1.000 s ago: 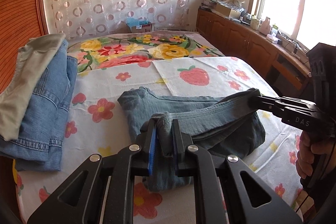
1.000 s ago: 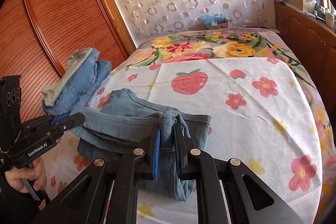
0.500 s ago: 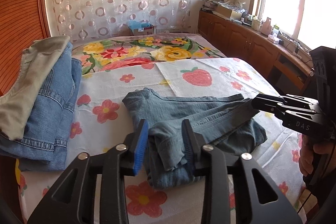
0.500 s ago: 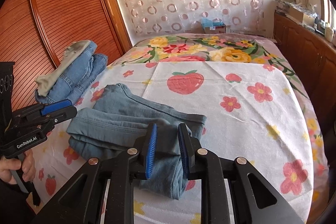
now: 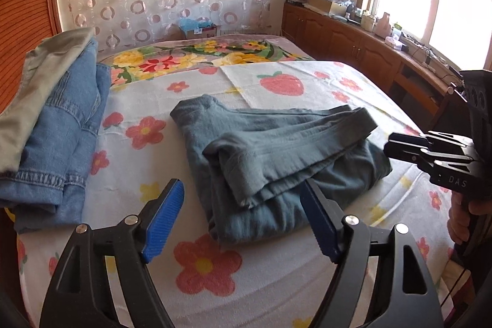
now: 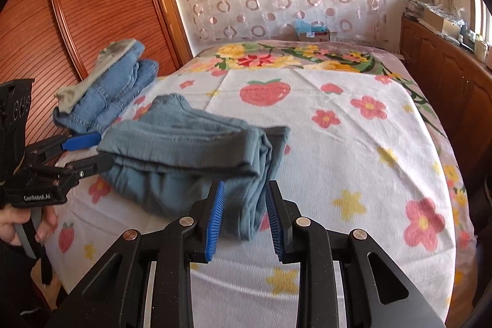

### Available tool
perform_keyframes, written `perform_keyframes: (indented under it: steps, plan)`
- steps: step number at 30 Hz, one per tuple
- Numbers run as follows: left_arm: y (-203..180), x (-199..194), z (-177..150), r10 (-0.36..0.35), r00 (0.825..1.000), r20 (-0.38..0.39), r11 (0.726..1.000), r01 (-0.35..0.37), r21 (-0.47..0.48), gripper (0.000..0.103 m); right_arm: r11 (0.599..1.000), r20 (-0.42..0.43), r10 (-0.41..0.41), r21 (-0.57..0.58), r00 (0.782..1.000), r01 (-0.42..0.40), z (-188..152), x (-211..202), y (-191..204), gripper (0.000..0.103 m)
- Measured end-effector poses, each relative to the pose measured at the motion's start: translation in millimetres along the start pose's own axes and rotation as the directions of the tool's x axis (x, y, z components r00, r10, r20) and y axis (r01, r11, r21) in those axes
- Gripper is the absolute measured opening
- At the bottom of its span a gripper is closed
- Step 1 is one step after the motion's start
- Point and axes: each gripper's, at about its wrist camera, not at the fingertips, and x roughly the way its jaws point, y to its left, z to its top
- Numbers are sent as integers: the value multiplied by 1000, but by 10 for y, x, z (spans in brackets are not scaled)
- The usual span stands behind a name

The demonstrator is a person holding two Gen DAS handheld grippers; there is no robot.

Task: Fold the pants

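Folded grey-blue cotton pants [image 5: 276, 162] | lying on flower-print bed sheet [image 5: 307, 82] | left hand-held gripper [image 5: 243, 214] opening, released, pants edge between jaws | right hand-held gripper [image 6: 244, 211] opening, pads clear of cloth

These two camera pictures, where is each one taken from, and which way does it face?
Left wrist view: sits on the left hand-held gripper, its jaws opening, facing down the flowered bedsheet over the folded grey-blue pants; the right hand-held gripper and a hand show at its right edge.
Right wrist view: sits on the right hand-held gripper, jaws opening, facing the same pants; the left hand-held gripper shows at its left edge.
Shared: the pants, the bedsheet, the stack of blue denim by the wooden wardrobe.
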Motion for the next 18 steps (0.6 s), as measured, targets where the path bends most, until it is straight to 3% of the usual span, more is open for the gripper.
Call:
perform_keyframes:
  steps: [13,14,16,18]
  plan:
    - [108,74,-220,24,998,-62,1000,-25,-17,78,999,-97,8,-40,995,-12,-67,134,3,28]
    - [105,83,-224,26,998,-66,1000,-27,-16,78,999,-97,4,-48,995,-9,-65,135,10,27]
    - [104,106,-237,33,997,-73,999,-34,-11,78,998,-96,-1,-67,995,-5,-66,129,25,12]
    - [101,129,-251,38,996,-81,999,-39,-5,78,997,-76,-26,-76,997,21,-56,83,12,10]
